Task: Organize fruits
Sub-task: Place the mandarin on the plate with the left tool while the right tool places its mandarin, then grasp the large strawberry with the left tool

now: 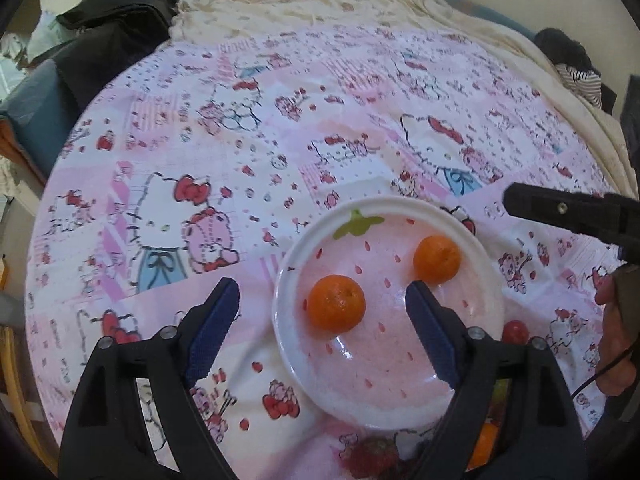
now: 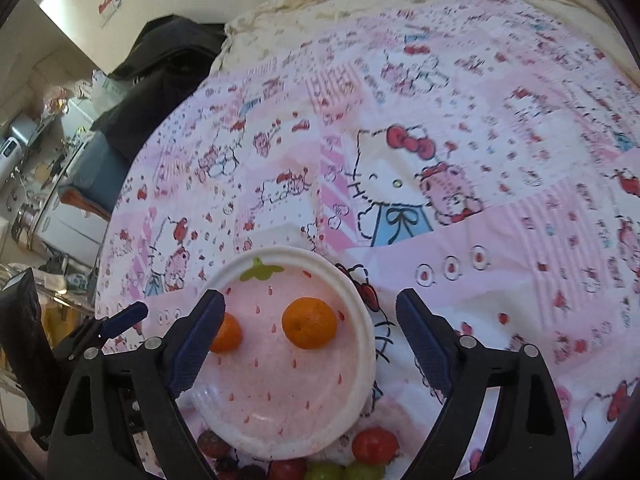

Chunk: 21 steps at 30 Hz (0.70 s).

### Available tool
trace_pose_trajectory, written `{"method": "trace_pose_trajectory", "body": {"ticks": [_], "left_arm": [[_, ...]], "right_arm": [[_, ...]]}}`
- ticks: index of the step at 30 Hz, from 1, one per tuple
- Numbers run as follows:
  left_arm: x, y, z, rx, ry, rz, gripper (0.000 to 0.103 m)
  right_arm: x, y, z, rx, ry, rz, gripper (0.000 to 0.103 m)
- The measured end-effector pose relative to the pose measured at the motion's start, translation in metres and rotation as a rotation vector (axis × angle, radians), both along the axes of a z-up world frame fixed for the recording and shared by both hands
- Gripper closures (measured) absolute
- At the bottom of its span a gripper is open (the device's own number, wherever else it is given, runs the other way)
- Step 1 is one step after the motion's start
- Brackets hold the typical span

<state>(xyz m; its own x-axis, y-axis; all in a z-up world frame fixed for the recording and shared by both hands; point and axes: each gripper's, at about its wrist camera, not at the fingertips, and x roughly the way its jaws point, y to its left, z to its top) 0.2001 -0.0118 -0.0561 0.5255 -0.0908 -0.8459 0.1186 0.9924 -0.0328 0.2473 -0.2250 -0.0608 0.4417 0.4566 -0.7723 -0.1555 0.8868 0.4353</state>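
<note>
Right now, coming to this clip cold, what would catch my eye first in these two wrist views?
Two bright oranges sit apart inside a white plate with a strawberry print, on the busy pink cartoon-cat bedsheet. Both the left gripper and the right gripper hang open above the plate, nothing between their pads. More fruit, red and green pieces, lies on the sheet along the plate's near edge.

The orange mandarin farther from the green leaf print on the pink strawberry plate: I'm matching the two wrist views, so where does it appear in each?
Left wrist view: the mandarin lies lower centre, between the open left gripper fingers.
Right wrist view: it lies lower left, half hidden behind the right gripper's left finger.
Shared landmark: the green leaf print at the far rim of the plate.
</note>
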Motion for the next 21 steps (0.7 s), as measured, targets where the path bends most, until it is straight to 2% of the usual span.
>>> {"method": "trace_pose_trajectory", "body": {"ticks": [4, 21], "left_arm": [[-0.013, 0.003, 0.015, -0.010, -0.028, 0.021, 0.020], [-0.086, 0.035, 0.050, -0.051, -0.070, 0.102, 0.020]], "right_arm": [[-0.016, -0.004, 0.015, -0.021, -0.037, 0.004, 0.011], [-0.090, -0.009, 0.045, -0.027, -0.064, 0.015, 0.011]]}}
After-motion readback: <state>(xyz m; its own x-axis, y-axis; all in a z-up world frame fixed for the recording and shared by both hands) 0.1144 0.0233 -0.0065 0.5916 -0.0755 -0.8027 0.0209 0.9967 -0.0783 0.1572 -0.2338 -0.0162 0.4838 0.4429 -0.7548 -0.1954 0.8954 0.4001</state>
